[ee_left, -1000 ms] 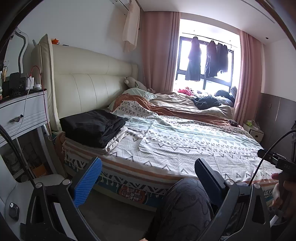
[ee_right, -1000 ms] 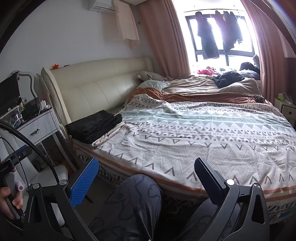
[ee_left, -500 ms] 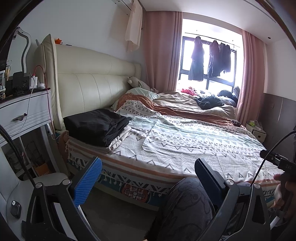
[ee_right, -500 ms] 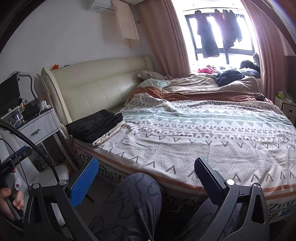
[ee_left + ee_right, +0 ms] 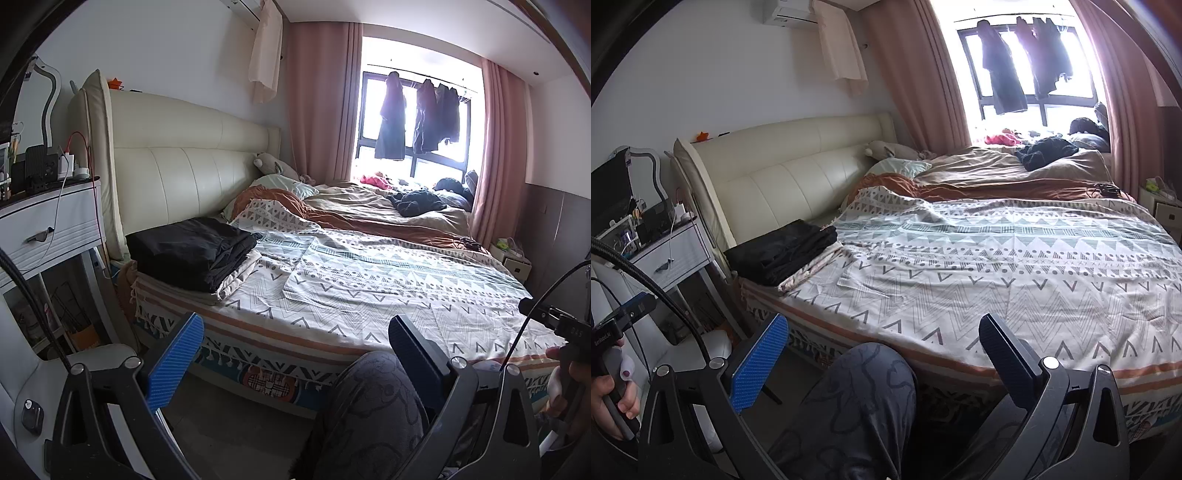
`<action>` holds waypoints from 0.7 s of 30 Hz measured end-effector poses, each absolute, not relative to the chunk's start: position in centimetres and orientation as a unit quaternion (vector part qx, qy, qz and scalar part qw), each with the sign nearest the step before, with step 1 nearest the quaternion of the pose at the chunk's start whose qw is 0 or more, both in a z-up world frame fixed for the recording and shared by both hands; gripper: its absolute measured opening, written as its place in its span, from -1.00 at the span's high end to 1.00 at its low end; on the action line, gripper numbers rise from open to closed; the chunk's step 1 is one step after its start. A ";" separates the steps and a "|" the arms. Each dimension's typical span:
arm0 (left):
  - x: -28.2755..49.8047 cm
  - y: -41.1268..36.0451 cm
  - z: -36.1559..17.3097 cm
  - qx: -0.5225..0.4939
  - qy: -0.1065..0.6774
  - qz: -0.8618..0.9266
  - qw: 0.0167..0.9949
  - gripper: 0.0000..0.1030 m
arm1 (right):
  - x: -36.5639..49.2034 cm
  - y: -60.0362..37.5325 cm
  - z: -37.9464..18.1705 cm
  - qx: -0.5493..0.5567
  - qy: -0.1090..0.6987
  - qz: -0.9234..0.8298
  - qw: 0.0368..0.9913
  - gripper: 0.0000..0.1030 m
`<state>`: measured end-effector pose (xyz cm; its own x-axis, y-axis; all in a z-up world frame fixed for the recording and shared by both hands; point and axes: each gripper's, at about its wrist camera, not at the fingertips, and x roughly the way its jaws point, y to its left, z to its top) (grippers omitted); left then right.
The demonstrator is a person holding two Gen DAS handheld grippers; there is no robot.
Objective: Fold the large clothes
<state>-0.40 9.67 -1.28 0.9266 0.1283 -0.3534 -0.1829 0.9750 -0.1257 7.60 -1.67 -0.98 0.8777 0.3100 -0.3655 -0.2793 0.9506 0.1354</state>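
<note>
Nearby, 2 grippers, left gripper (image 5: pixel 295 354) and right gripper (image 5: pixel 882 354), gape wide, holding nothing, before a bed (image 5: pixel 997 280) bearing folded black clothes (image 5: pixel 192 251).

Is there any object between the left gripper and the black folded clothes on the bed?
Nothing visible blocks the way. The left gripper, open and empty, is held off the near edge of the bed. The black folded clothes lie ahead to its left, by the headboard. The person's knee is low on the right, off that line.
</note>
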 end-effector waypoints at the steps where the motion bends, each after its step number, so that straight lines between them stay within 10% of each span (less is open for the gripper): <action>1: -0.4 9.7 -1.3 -0.079 0.174 0.080 0.978 -0.99 | 7.6 -1.7 -1.0 0.040 0.195 0.152 0.968 -1.00; 21: -0.5 9.5 -1.2 -0.078 0.174 0.077 0.979 -0.99 | 7.4 -2.3 -1.0 0.045 0.195 0.150 0.968 -1.00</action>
<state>-0.48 9.53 -1.20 0.9277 0.1231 -0.3525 -0.1771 0.9762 -0.1251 7.45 -2.32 -1.01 0.8785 0.3086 -0.3648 -0.2732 0.9508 0.1463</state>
